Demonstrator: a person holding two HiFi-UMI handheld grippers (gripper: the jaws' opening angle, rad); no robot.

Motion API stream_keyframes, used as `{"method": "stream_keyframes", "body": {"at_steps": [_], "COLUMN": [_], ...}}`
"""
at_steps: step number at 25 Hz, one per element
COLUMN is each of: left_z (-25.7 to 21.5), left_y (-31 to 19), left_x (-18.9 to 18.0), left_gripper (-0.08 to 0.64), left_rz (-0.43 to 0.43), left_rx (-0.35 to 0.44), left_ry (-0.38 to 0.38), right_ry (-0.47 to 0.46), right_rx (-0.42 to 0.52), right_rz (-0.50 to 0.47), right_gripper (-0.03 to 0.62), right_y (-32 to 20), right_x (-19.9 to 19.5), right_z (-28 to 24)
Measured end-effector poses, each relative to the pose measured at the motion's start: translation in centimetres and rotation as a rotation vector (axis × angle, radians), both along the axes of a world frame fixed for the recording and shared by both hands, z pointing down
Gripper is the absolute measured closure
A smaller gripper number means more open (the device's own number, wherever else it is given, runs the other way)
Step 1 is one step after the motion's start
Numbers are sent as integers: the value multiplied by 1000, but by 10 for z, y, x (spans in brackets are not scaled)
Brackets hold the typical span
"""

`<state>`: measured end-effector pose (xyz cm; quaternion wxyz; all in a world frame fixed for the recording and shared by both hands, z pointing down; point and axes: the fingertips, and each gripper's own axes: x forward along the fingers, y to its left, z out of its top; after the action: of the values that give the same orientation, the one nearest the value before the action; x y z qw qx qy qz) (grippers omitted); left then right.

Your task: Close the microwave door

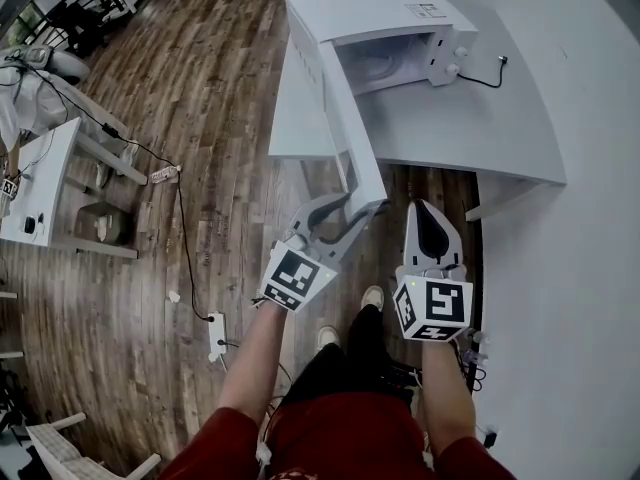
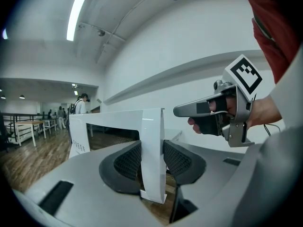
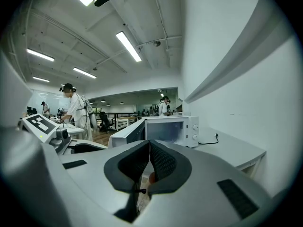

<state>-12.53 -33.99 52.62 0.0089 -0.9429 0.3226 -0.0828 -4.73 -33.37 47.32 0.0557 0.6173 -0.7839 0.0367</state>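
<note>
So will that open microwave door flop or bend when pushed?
Likely stiff: the microwave door is a flat panel, so it should swing, not bend. Its glossy edge, between the left tongs, might slip. The microwave could shift on the table.

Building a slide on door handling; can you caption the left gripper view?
The left tongs grip the edge of the open microwave door, with the right tongs shut alongside.

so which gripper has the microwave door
The left gripper: its jaws clamp the edge of the open microwave door. The right gripper is shut on nothing.
</note>
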Motion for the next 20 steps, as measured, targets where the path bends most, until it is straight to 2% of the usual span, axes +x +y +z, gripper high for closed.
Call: {"method": "stream_keyframes", "body": {"at_steps": [9,20], "left_z": [1,1], "left_y": [-5,-33], "left_x": [16,91], "left_gripper": [396,407], "left_rz": [-3,-40], "left_rx": [-14,-2], "left_ry": [-7,14], "right_ry": [4,1], "right_rx": [-3,17], "right_rz": [27,82], "right_gripper": [565,565], "right_y": [1,-30], "right_x": [18,95], "right_z": [0,-8]}}
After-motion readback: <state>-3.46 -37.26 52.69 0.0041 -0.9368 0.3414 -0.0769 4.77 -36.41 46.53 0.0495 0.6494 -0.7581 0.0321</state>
